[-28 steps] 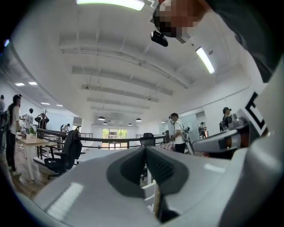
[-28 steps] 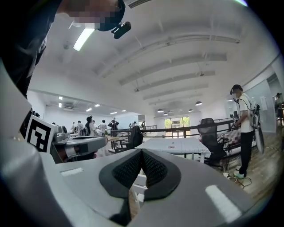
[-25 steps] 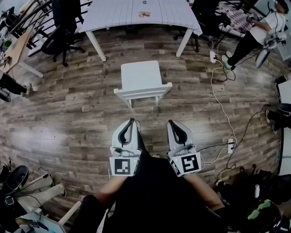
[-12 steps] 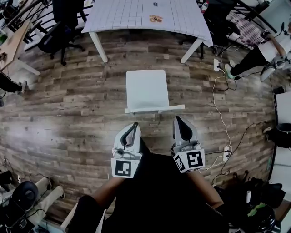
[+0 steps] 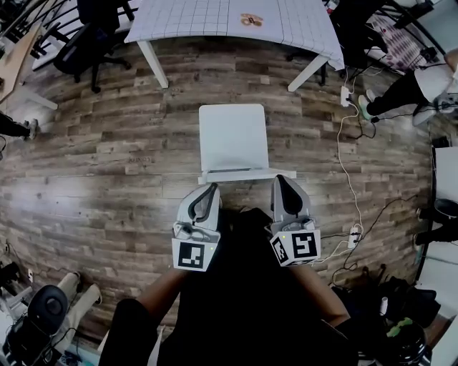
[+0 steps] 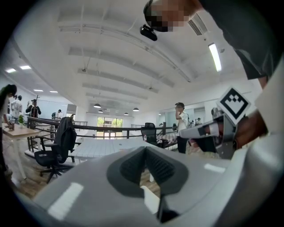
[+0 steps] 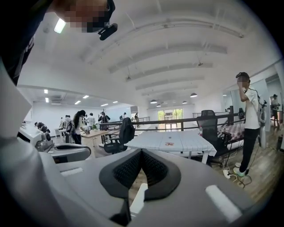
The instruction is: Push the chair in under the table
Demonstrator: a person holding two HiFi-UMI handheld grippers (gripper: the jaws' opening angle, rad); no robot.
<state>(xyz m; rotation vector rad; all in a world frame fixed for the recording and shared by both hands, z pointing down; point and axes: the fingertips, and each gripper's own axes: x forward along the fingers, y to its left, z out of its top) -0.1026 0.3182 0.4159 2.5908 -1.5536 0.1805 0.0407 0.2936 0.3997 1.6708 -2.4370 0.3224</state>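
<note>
White plastic chair [image 5: 232, 136] stands on the brown wood-plank floor [image 5: 107, 164] with its seat turned toward the white gridded bench [image 5: 215, 18], well apart from it, bare planks between the two. We hold both tools just behind the chair's backrest rail [image 5: 247, 172]: the left gripper [image 5: 210, 187] and the right gripper [image 5: 280, 179], each with its jaws pressed together and nothing pinched. Whether either tip touches the rail, we cannot tell from above.

To push well, we judge, the two closed tips should meet the rail near its opposite ends and drive together, level and at equal pace, so the chair does not swing or tip forward. It lines up roughly between the bench's two near legs [image 5: 152, 64], so a straight line should serve; plank seams could catch a chair foot.

Around us lies an open-plan office: a black office chair [image 5: 89, 43] at the left, a white cable [image 5: 343, 154] trailing to a power strip [image 5: 352, 237] on the right, and a person [image 5: 429, 78] at the far right edge.
</note>
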